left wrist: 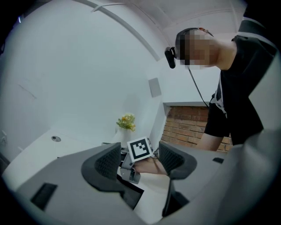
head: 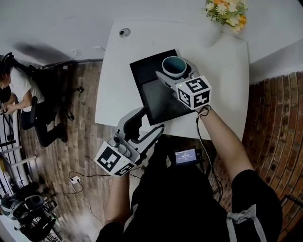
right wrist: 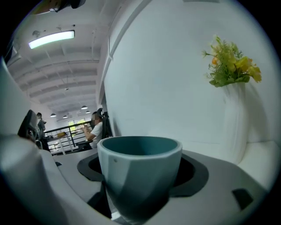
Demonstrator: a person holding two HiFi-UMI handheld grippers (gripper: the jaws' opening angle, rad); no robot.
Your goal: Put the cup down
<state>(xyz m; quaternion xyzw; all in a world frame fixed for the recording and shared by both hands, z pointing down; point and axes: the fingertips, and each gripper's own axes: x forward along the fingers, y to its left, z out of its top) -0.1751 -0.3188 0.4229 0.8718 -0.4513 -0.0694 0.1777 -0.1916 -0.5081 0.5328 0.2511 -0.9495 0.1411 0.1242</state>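
Between the jaws of the right gripper (head: 175, 71), clamped on both sides and upright: the teal cup (head: 174, 66), mouth open to the head view, over the far end of the black mat (head: 152, 87) on the white table (head: 226, 71). Cannot tell whether its base touches the mat yet. Judged to be mid-placement: held at the spot, not yet released. Next calls for easing down until the base sits flat, then spreading the jaws and backing off level so as not to tip it. Left gripper (head: 152, 119) by the table's near edge, well apart from the cup, jaws wide with nothing between the pads. Vase of flowers (head: 226, 12) at the far corner, out of the way.
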